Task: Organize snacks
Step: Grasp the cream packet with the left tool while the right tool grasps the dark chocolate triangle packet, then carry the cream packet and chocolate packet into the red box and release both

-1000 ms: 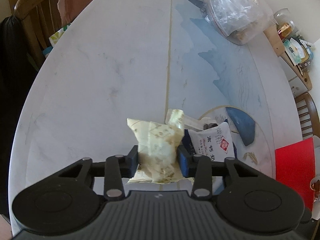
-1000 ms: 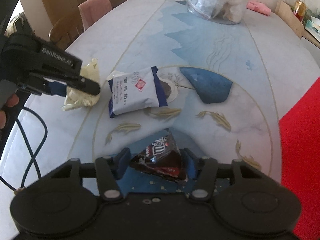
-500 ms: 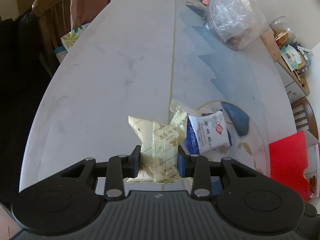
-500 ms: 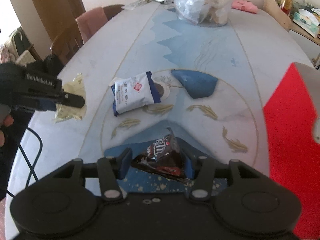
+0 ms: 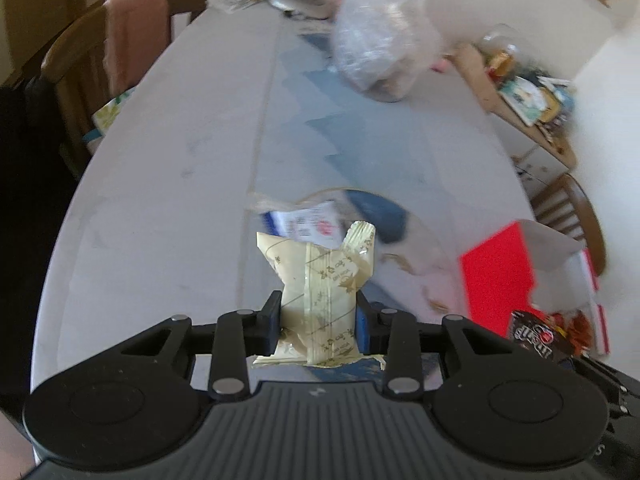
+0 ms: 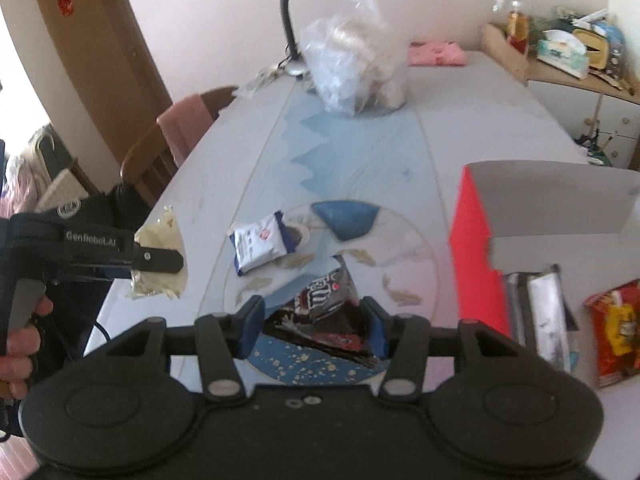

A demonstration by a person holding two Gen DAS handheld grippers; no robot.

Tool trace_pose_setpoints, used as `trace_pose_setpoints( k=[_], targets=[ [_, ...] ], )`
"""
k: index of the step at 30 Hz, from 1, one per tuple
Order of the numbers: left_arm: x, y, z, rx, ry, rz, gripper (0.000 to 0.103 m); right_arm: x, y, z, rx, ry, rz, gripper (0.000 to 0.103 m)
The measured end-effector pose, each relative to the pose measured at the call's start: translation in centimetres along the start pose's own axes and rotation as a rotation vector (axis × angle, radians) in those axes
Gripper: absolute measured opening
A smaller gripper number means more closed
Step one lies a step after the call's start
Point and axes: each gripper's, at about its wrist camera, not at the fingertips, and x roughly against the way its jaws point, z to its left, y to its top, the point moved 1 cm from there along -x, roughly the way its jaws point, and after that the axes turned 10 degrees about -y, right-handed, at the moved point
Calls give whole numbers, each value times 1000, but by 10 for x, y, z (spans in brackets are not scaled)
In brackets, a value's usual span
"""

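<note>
My left gripper (image 5: 318, 316) is shut on a cream snack packet (image 5: 320, 280) and holds it above the table; it also shows in the right wrist view (image 6: 160, 256). My right gripper (image 6: 314, 326) is shut on a dark chocolate packet (image 6: 324, 304), also seen in the left wrist view (image 5: 536, 332). A white and blue snack packet (image 6: 260, 242) lies on the table (image 6: 360, 160). A red open box (image 6: 476, 248) stands at the right with a red snack bag (image 6: 616, 328) and a silver packet (image 6: 544, 320) in it.
A clear plastic bag (image 6: 352, 64) and a desk lamp (image 6: 304, 8) stand at the table's far end. Wooden chairs (image 6: 160, 152) stand along the left side. A cluttered shelf (image 6: 560, 52) is at the far right.
Both grippers have lifted and drawn back with their packets. The red open box and its contents have come into view on the right.
</note>
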Motion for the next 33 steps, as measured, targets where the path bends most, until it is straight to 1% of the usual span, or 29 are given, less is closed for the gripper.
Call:
trace_pose_setpoints(
  k=[5, 10, 18, 23, 27, 33],
  targets=[
    [3, -6, -48, -71, -42, -4, 34, 26, -2, -28, -23, -9, -41, 52],
    [-5, -16, -99, -136, -76, 4, 34, 49, -5, -63, -37, -31, -70, 52],
    [-25, -33, -170, -216, -111, 23, 34, 65, -7, -125, -56, -71, -93, 52],
    [-46, -43, -212, -257, -117, 39, 34, 67, -10, -166, -74, -97, -89, 52],
    [-64, -50, -237, -286, -115, 59, 34, 67, -12, -195, -82, -109, -84, 52],
    [-104, -55, -267, -338, -72, 110, 34, 50, -4, -235, -95, -128, -61, 52]
  ],
)
